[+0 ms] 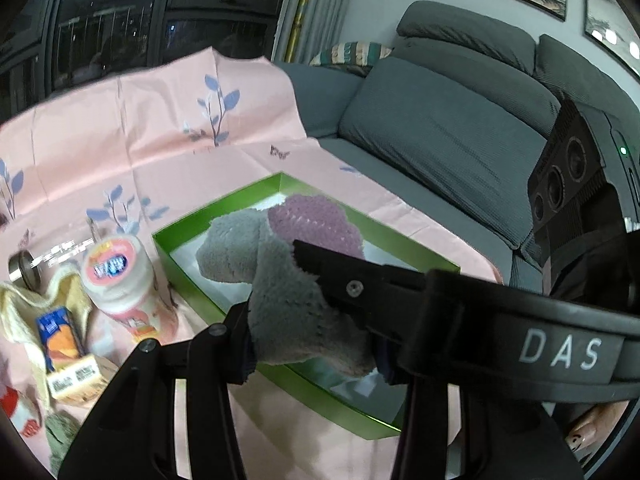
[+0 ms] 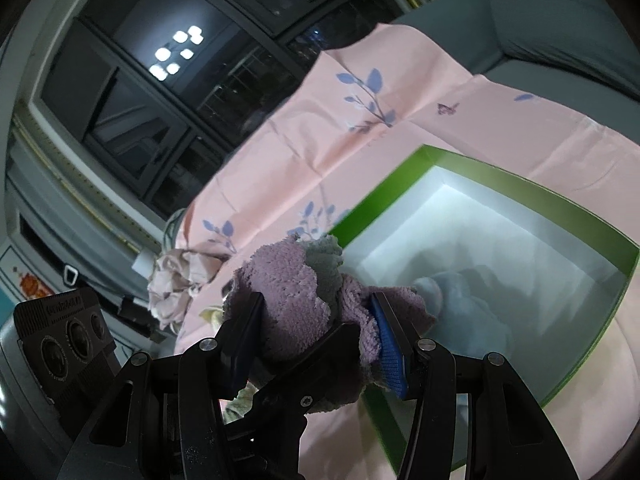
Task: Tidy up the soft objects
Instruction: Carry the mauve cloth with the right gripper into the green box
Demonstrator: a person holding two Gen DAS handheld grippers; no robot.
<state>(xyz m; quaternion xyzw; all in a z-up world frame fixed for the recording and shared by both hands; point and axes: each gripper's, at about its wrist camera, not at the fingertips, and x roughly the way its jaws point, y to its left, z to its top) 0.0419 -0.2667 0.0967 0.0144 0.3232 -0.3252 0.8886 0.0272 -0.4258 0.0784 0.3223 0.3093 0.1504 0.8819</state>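
A fluffy sock, grey at one end and purple at the other, hangs over a green box with a white inside. My left gripper is shut on the grey end. My right gripper is shut on the purple end, with the grey part showing behind it. The right gripper's arm crosses the left wrist view. A pale blue soft item lies inside the green box.
A pink floral cloth covers the surface on a grey sofa. Left of the box are a round pink-white tub, a juice carton, a cream cloth and a metal tin. A crumpled pale cloth lies left.
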